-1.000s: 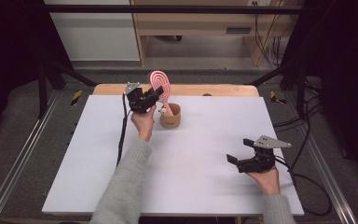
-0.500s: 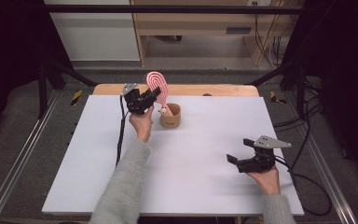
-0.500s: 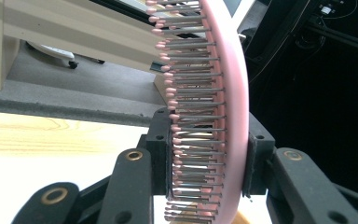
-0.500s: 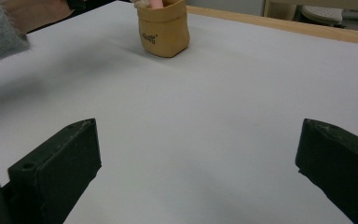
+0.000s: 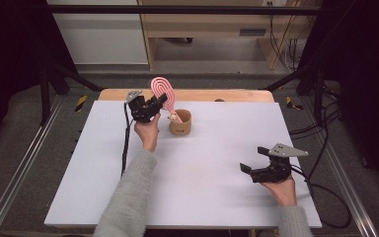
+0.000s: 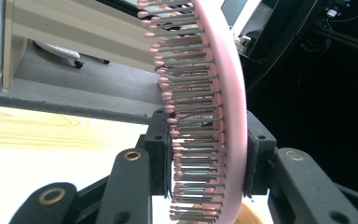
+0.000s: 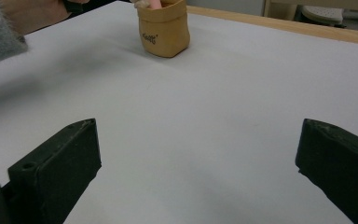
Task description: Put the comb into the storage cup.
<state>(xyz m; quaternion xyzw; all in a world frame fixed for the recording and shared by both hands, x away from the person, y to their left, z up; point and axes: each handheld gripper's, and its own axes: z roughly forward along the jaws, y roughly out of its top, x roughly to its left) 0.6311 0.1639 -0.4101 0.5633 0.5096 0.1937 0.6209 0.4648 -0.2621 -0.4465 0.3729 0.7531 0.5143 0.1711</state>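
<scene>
**High view: brush clamped over the holder, with risks of tipping and slip**

High view shows the left gripper (image 5: 157, 104) clamped on a pink hairbrush (image 5: 162, 92), held head-up just beside and above a small tan holder (image 5: 181, 123) that stands toward the far side of the white table (image 5: 79, 163). The handle end slants down to the holder's rim; whether it is inside cannot be told. In the left gripper view the pads press the brush head (image 6: 214, 116) across its back and bristles, a springy surface that could let the brush pivot or slide. The holder looks light and soft-walled, so a sideways push from the handle could tip or shove it. The right gripper (image 5: 256, 170), well apart from the holder on the near side, rests with fingers spread and nothing between them, so it does not steady the holder.
</scene>
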